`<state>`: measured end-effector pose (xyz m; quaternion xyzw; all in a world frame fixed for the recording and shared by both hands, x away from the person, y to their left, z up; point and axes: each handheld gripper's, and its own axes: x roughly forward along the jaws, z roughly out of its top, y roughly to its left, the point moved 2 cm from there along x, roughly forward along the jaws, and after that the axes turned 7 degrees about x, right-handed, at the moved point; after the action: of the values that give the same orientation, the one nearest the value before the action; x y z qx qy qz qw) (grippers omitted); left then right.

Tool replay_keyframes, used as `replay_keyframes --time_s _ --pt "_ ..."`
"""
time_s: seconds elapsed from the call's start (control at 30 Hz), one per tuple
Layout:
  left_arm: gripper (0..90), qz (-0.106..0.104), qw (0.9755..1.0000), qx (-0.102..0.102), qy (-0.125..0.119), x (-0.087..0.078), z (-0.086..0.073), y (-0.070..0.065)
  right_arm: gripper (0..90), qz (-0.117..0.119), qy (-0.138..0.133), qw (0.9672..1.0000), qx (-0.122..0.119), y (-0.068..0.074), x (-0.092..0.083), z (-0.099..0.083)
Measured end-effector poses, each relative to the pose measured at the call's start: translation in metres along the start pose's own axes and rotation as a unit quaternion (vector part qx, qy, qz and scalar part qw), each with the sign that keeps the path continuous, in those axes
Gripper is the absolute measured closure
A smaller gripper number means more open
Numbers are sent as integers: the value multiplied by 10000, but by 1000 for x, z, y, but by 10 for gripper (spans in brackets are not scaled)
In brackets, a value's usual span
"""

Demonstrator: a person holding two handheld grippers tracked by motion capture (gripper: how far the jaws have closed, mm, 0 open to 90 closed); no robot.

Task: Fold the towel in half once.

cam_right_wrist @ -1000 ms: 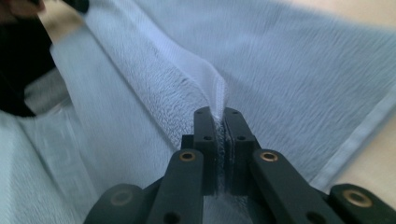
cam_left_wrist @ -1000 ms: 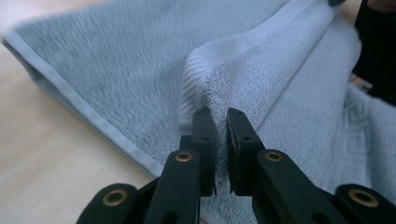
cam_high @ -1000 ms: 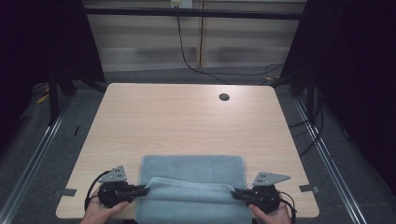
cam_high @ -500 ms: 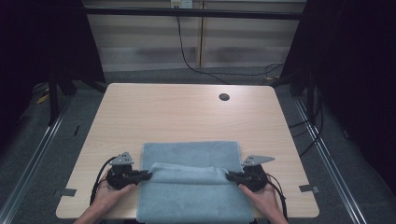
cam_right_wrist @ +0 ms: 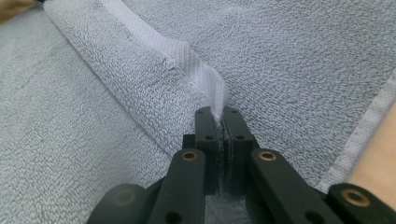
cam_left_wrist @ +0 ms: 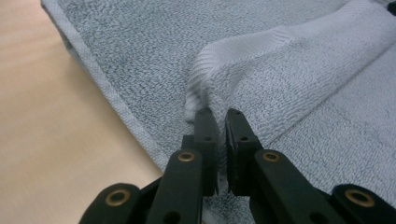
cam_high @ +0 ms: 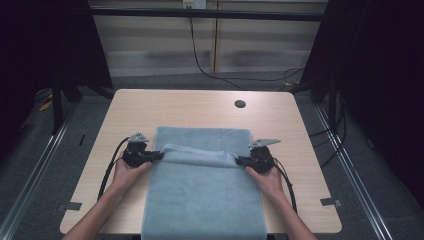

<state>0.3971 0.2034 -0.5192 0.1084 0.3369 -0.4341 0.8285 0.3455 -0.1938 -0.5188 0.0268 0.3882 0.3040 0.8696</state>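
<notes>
The left gripper (cam_left_wrist: 217,114) has its jaws pinched nearly together on a corner of the grey towel (cam_high: 202,195), the woven hem bunched between the pads. The right gripper (cam_right_wrist: 216,112) is clamped just as tightly on the opposite corner (its hem rises at 12 o'clock from the jaws). Between them the folded edge (cam_high: 200,155) stretches across the towel, which lies on the wooden table (cam_high: 150,107), toward 6 o'clock from the cable hole (cam_high: 240,104).
</notes>
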Motion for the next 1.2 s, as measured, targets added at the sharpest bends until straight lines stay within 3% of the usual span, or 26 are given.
replay_keyframes --time_s 0.03,0.07,0.1,0.13,0.17,0.23,0.37,0.5,0.6,0.67,0.77,0.8,0.83,0.87,0.9,0.93,1.0,1.03,1.07,1.17,1.2 --pt "850 38 10000 -21 9 4 4 5 871 0 0 10000 0 0 0 0" --pt "851 83 9999 -121 62 12 14 14 871 -143 24 9999 20 -7 6 10" --pt "852 83 9999 -121 62 12 14 14 871 -233 62 9997 6 -9 9 15" --pt "852 218 9997 27 106 17 19 17 871 -233 62 9997 6 -9 9 15" --pt "852 296 9995 38 134 23 26 20 871 -305 75 9995 13 -12 12 19" --pt "852 317 9994 -69 145 34 36 30 871 -451 73 9989 95 -25 19 31" --pt "852 407 9991 -148 47 41 41 39 871 -605 -67 9978 269 -35 28 41" --pt "852 371 9991 -206 -16 43 42 45 872 -651 -136 9968 442 -41 32 46" --pt "852 467 9984 -325 -42 45 43 47 871 -780 -501 9928 761 -44 40 47" --pt "852 526 9978 -405 1 44 44 46 871 -702 -508 9924 869 -46 39 48" --pt "853 463 9977 -499 -42 39 48 42 871 -683 -488 9932 801 -44 36 49" --pt "852 421 9979 -495 -73 37 49 42 871 -569 -609 9928 860 -44 29 52" --pt "850 219 9970 -605 -439 24 56 40 870 -424 -818 9916 908 -45 20 57" --pt "848 182 9960 -607 -634 15 62 39 870 -345 -955 9907 905 -44 12 62" --pt "848 182 9960 -607 -634 15 62 39 870 -314 -1057 9903 849 -42 5 68" --pt "848 187 9948 -606 -800 6 67 37 870 -314 -1057 9903 849 -42 5 68" --pt "847 118 9928 -510 -1075 -15 79 31 870 -237 -1394 9873 722 -35 -16 83" --pt "848 128 9920 -422 -1182 -24 84 28 870 -149 -1657 9843 589 -27 -37 96" --pt "848 109 9911 -363 -1273 -31 88 25 870 -149 -1657 9843 589 -27 -37 96" --pt "848 61 9883 -198 -1514 -57 98 12 870 69 -1978 9791 464 -15 -66 110" --pt "847 98 9874 -168 -1572 -65 101 8 870 27 -1972 9801 239 -5 -82 115"
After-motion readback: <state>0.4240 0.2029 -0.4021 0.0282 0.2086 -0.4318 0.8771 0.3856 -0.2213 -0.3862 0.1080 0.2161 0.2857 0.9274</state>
